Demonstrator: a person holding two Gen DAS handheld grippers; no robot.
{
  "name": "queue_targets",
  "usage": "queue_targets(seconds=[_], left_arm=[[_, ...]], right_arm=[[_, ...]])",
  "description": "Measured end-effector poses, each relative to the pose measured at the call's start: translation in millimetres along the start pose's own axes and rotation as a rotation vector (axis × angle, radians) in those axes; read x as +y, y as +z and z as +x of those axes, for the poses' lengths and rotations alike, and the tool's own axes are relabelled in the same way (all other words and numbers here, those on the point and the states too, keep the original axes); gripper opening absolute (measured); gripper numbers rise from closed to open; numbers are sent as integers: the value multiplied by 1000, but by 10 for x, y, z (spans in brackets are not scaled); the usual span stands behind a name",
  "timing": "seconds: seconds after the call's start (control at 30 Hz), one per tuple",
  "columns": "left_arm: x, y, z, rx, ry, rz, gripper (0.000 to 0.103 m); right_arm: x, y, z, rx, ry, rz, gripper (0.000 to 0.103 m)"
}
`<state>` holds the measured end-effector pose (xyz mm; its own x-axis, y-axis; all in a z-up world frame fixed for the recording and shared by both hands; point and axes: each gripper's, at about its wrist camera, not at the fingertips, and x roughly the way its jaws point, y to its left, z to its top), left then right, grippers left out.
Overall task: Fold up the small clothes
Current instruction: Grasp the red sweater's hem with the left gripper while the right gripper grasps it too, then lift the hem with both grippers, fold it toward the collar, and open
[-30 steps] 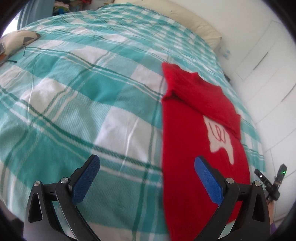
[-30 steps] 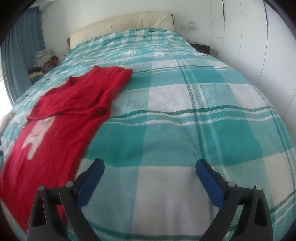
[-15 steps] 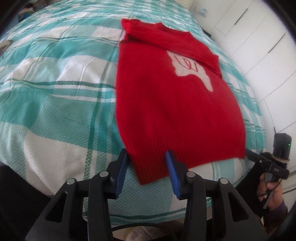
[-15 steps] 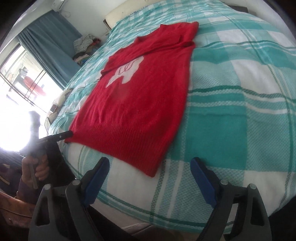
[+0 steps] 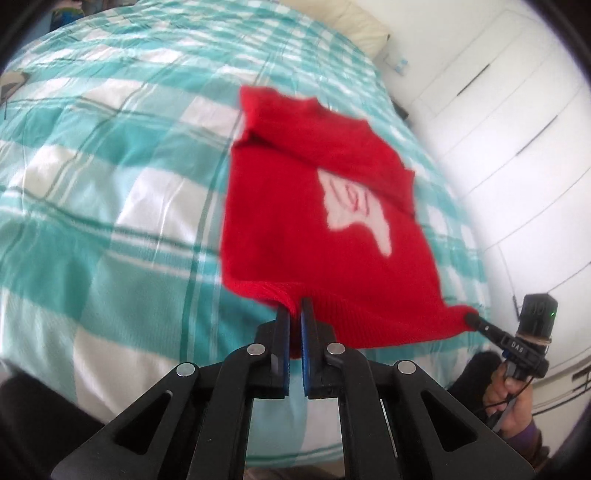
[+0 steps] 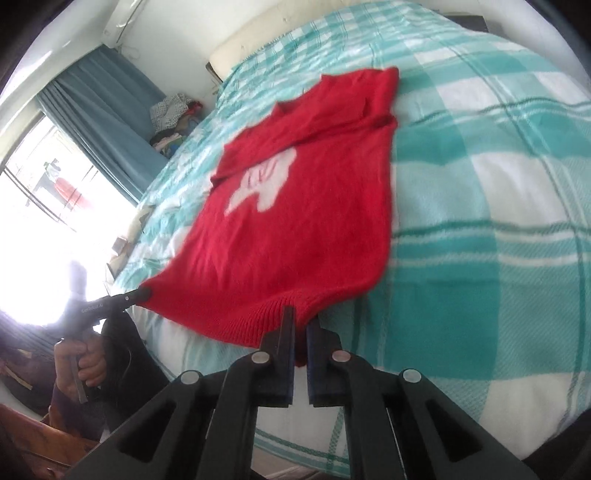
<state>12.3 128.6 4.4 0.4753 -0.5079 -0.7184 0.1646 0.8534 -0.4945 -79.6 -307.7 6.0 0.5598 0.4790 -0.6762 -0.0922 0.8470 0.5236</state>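
Observation:
A small red knitted sweater (image 5: 295, 221) with a white motif lies on the bed, sleeves folded across its top; it also shows in the right wrist view (image 6: 295, 206). My left gripper (image 5: 295, 314) is shut on the hem near its left corner and lifts it slightly. My right gripper (image 6: 300, 321) is shut on the hem near its right corner. Each gripper shows in the other's view: the right one (image 5: 476, 319) pinching the far hem corner, the left one (image 6: 140, 294) likewise.
The bed has a teal and white checked cover (image 5: 110, 184). White wardrobe doors (image 5: 498, 92) stand to the right. A blue curtain (image 6: 103, 122), a bright window and a pile of clothes (image 6: 173, 118) are at the left. The padded headboard (image 6: 280, 33) is at the far end.
Both grippers closed on the sweater's bottom hem, one at each corner, and raised it off the bed. A second ago they were open above the bed.

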Motion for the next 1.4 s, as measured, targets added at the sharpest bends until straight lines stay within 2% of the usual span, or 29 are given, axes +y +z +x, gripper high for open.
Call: queue_targets(seconds=[0.1, 0.17, 0.27, 0.47, 0.6, 0.67, 0.7, 0.73, 0.77, 0.8, 0.87, 0.97, 1.03, 1.17, 1.27, 1.4], left_arm=[[-86, 534, 132, -87, -30, -2, 3], [-123, 924, 293, -118, -37, -10, 3], [-169, 1474, 681, -146, -5, -29, 3], [-42, 2264, 1504, -125, 89, -99, 3], [78, 2573, 1928, -97, 144, -133, 5], [155, 2691, 2086, -69, 159, -169, 18], [207, 2741, 2111, -65, 175, -194, 29], [257, 2788, 2092, -77, 194, -219, 59], [296, 2812, 2017, -108, 202, -233, 79], [317, 2820, 1918, -146, 209, -236, 84], [328, 2809, 1751, -178, 219, -215, 87], [260, 2652, 1598, -164, 264, -139, 87], [159, 2462, 1548, -147, 320, -59, 89], [-55, 1998, 1443, -127, 419, 69, 90], [-205, 1726, 1289, -149, 453, 114, 91], [-388, 1461, 1014, -219, 478, 146, 96]], right_arm=[[13, 473, 27, -68, -10, -21, 5], [-4, 843, 122, -115, -26, -24, 5], [-90, 1426, 383, -157, -46, 2, 5], [-365, 2443, 1129, -157, -98, 57, 5], [-613, 2832, 1545, -141, -125, 97, 5], [-779, 2930, 1738, -126, -96, 154, 6], [-855, 2956, 1797, -133, -83, 184, 7], [-916, 2968, 1818, -146, -82, 210, 13], [-960, 2967, 1794, -172, -88, 229, 25], [-988, 2951, 1734, -205, -93, 244, 30], [-1008, 2901, 1576, -257, -103, 258, 38], [-892, 2822, 1369, -264, -142, 179, 38], [-726, 2708, 1279, -234, -138, 97, 39], [-361, 2254, 1246, -130, -96, -96, 57], [-199, 1843, 1263, -71, -139, -198, 57], [-218, 1470, 1179, -52, -174, -212, 57]])
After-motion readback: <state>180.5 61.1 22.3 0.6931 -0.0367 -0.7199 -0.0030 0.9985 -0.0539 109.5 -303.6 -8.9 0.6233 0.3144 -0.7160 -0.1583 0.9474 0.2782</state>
